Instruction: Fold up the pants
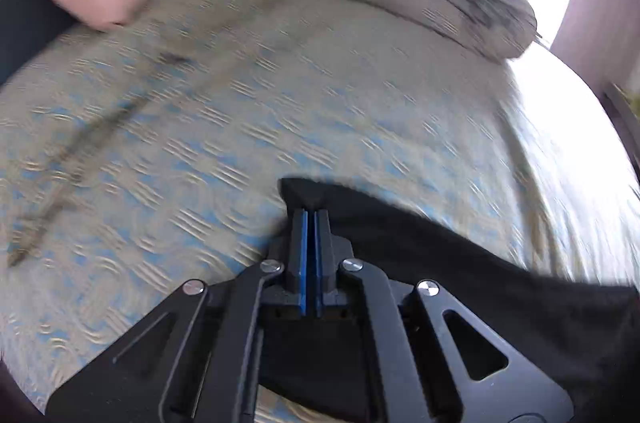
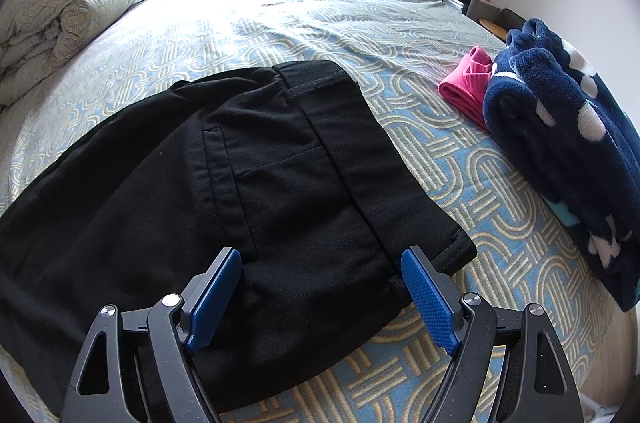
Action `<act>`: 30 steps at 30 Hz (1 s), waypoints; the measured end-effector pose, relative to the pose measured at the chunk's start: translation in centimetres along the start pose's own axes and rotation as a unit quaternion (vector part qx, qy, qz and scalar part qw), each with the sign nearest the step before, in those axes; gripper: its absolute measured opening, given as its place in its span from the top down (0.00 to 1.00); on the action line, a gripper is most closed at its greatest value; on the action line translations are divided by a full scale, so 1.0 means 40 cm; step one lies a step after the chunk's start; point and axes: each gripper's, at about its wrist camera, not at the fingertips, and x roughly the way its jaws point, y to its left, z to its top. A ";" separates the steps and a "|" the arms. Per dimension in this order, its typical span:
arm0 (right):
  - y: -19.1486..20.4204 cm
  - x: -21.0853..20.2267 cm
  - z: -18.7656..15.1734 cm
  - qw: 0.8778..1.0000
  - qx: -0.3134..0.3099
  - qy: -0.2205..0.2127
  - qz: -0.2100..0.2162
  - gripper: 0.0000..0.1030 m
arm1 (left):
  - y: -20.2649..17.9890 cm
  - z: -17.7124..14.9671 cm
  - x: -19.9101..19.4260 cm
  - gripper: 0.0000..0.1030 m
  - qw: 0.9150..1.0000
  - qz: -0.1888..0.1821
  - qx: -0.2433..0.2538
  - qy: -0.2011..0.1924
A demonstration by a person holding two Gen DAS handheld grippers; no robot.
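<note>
On the bed (image 2: 400, 35), left gripper (image 1: 311, 213) pinches the pants (image 2: 248, 159) hem for folding; right gripper (image 2: 322, 255) gapes empty above the waistband.

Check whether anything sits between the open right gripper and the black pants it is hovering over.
Nothing visible does. The right gripper stands open right over the waistband end of the black pants, with only bare fabric between its blue pads. The pink garment and navy blanket lie off to the side on the bedspread.

Left tool (image 1: 311, 213) clamped tight; right tool (image 2: 322, 257) spread wide.
</note>
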 end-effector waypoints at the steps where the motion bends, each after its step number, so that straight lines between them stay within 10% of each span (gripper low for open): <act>1: -0.001 0.000 0.000 1.000 0.000 0.000 0.000 0.18 | 0.016 0.013 0.006 0.95 1.000 0.026 -0.015 -0.008; 5: -0.001 -0.001 -0.001 1.000 0.003 -0.001 0.000 0.18 | 0.048 0.023 0.040 0.91 0.996 0.090 -0.022 0.007; 10: -0.005 -0.002 -0.002 1.000 -0.002 0.001 0.005 0.18 | 0.075 -0.030 0.044 0.53 0.995 0.082 -0.038 0.035; 15: -0.003 0.000 0.002 1.000 0.000 -0.001 0.006 0.18 | 0.051 -0.089 0.102 0.41 0.992 0.065 0.003 0.110; 18: -0.004 -0.002 0.000 1.000 0.000 -0.004 0.008 0.18 | 0.043 -0.108 0.100 0.50 0.992 0.060 -0.005 0.112; 19: -0.004 -0.003 -0.001 1.000 -0.001 -0.005 0.008 0.18 | 0.037 -0.107 0.093 0.82 0.993 0.037 -0.006 0.114; 20: -0.004 -0.004 -0.002 1.000 -0.002 -0.005 0.009 0.18 | 0.027 -0.109 0.086 0.90 0.993 0.008 -0.009 0.119; 24: -0.005 -0.009 -0.005 1.000 -0.005 -0.002 0.013 0.18 | -0.043 -0.093 -0.025 0.90 0.998 -0.011 0.039 0.044; 30: -0.006 -0.013 -0.008 1.000 -0.002 -0.003 0.017 0.18 | 0.033 0.009 -0.066 0.92 0.991 0.134 -0.006 -0.013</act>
